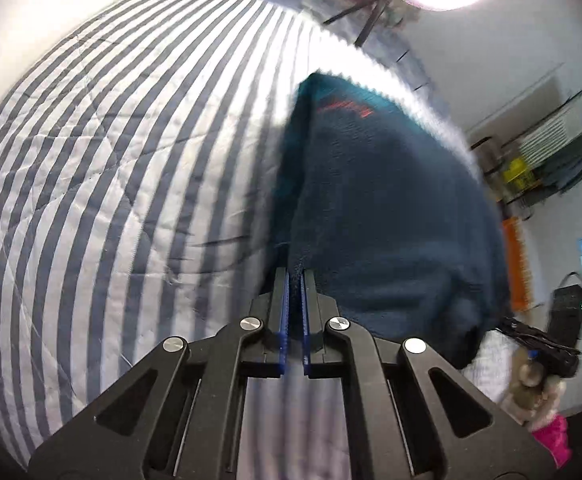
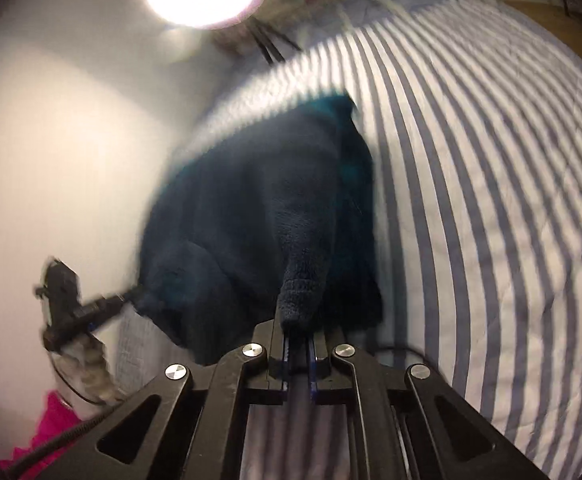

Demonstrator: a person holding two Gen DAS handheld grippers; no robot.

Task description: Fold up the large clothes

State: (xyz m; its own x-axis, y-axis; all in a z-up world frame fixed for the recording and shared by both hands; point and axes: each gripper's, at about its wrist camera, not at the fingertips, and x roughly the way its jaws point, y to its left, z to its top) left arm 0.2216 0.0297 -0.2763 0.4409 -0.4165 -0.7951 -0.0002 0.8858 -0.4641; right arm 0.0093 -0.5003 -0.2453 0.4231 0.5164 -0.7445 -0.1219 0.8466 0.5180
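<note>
Pinching a near edge each, the left tongs (image 1: 294, 276) and right tongs (image 2: 299, 330) clamp the dark blue fleece garment (image 1: 379, 208), which lies on the striped bed (image 1: 111, 160), seemingly for folding.

The dark teal garment (image 1: 391, 208) is thick, fuzzy fleece-like cloth, matt, with a ribbed knit cuff (image 2: 303, 300) at its near end. Beneath it, the bed's striped quilt (image 1: 91, 160) is smooth woven cloth, stitched and lightly creased. The left claw (image 1: 294, 280) and right claw (image 2: 299, 336) are matt black plastic with shiny round metal pins and translucent blue pads.
</note>
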